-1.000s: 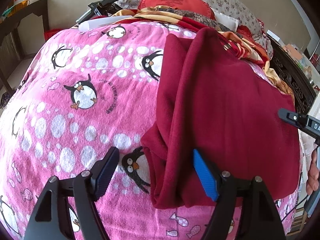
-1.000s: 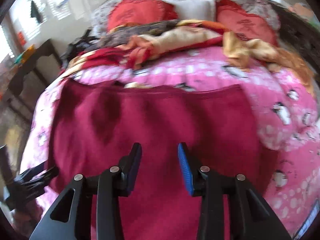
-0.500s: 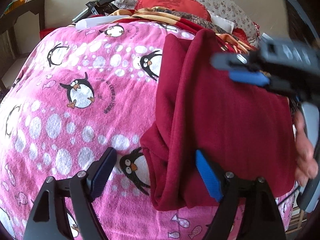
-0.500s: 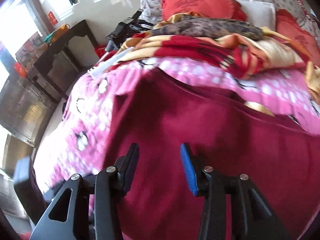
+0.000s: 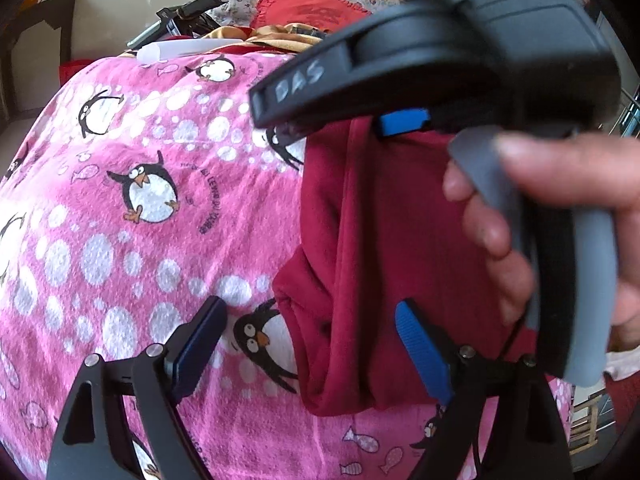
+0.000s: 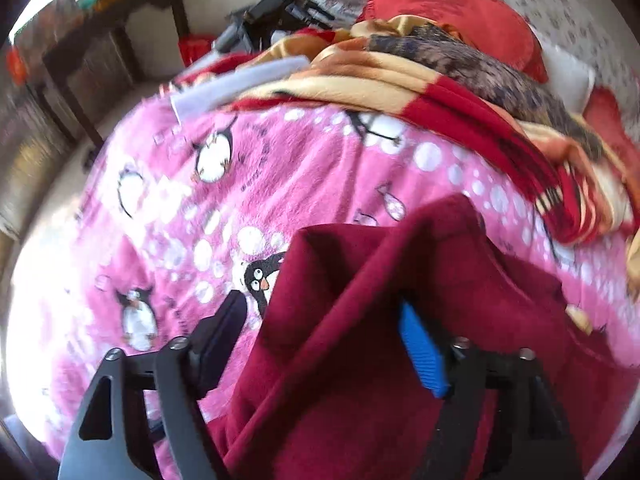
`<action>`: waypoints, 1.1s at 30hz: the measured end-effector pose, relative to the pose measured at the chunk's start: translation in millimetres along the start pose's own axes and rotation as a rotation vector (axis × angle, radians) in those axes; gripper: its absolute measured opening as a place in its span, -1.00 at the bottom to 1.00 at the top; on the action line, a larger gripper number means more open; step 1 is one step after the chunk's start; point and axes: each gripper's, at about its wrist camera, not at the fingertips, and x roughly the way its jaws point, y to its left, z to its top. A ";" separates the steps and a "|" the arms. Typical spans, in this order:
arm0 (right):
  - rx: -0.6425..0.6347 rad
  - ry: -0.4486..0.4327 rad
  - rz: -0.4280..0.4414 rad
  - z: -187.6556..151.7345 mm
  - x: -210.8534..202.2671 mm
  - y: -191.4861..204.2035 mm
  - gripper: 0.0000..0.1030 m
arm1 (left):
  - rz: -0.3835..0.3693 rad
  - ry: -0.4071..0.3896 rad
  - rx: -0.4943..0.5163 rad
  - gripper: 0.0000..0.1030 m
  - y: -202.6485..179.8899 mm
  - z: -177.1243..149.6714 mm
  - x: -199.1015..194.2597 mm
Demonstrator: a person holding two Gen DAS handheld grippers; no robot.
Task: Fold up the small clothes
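A dark red garment [image 5: 372, 240] lies partly folded on a pink penguin blanket [image 5: 132, 200]; its left edge is doubled over. My left gripper [image 5: 310, 344] is open, its jaws straddling the garment's near left corner, just above it. My right gripper [image 6: 324, 340] is open over the garment [image 6: 400, 340], its jaws either side of a raised fold at the left edge. In the left wrist view the right gripper's body [image 5: 440, 64] and the hand holding it fill the upper right and hide much of the garment.
A heap of red and tan bedding [image 6: 460, 92] and red pillows [image 6: 452, 12] lie at the head of the bed. A white tube [image 5: 180, 50] and a black tool [image 5: 188, 12] rest at the far edge. A dark wooden table [image 6: 100, 52] stands to the left.
My right gripper has swung left across the garment to its left edge and opened wider. It now fills the upper right of the left wrist view. The left gripper has barely moved.
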 end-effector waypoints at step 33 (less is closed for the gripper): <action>0.137 -0.109 0.180 -38.4 -51.4 -79.3 -1.00 | -0.007 -0.039 0.202 -0.22 -77.1 12.6 -10.7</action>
